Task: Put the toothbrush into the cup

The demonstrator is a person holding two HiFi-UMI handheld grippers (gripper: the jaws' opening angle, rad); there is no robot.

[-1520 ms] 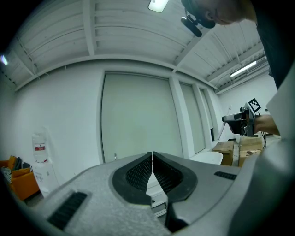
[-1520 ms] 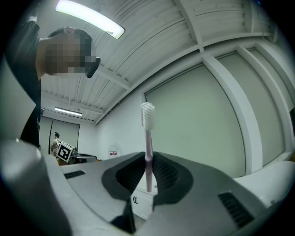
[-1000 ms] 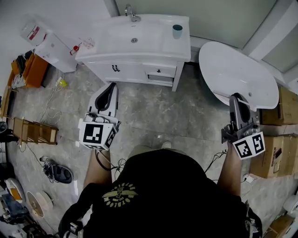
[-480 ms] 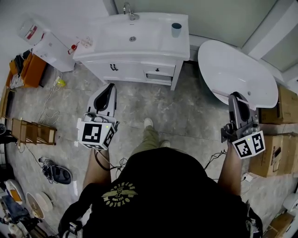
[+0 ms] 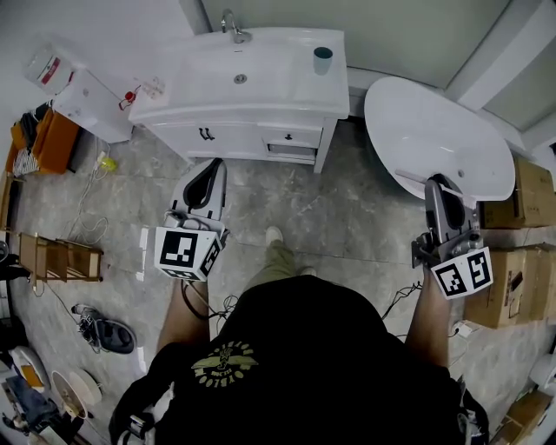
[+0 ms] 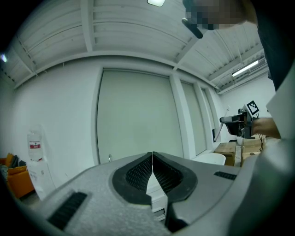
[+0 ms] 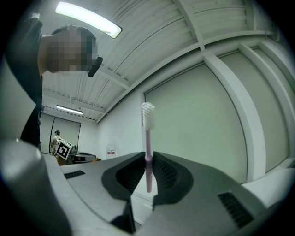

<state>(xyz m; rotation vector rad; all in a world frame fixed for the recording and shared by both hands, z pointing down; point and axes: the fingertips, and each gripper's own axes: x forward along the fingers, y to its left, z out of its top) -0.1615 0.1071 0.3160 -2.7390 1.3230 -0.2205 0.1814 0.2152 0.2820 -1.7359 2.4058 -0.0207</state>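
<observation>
A teal cup (image 5: 322, 59) stands on the right rear corner of the white washbasin counter (image 5: 287, 87). In the right gripper view, my right gripper (image 7: 148, 159) is shut on the lilac handle of a toothbrush (image 7: 147, 138). The brush stands upright with its white bristles on top. In the head view that gripper (image 5: 439, 187) hovers over the near rim of the bathtub, well to the right of the cup. My left gripper (image 5: 211, 167) hangs in front of the vanity cabinet; its jaws (image 6: 152, 154) are shut with nothing between them.
A white bathtub (image 5: 434, 130) fills the right back. Cardboard boxes (image 5: 512, 287) stack at the right. The vanity has drawers (image 5: 291, 139) and a tap (image 5: 230, 22). A white appliance (image 5: 87, 100), a wooden rack (image 5: 61, 256), sandals (image 5: 104, 322) and cables lie at the left.
The person has stepped towards the vanity, one foot now forward. The left gripper has moved forward, closer to the cabinet. The right gripper stays put, still shut on the toothbrush.
</observation>
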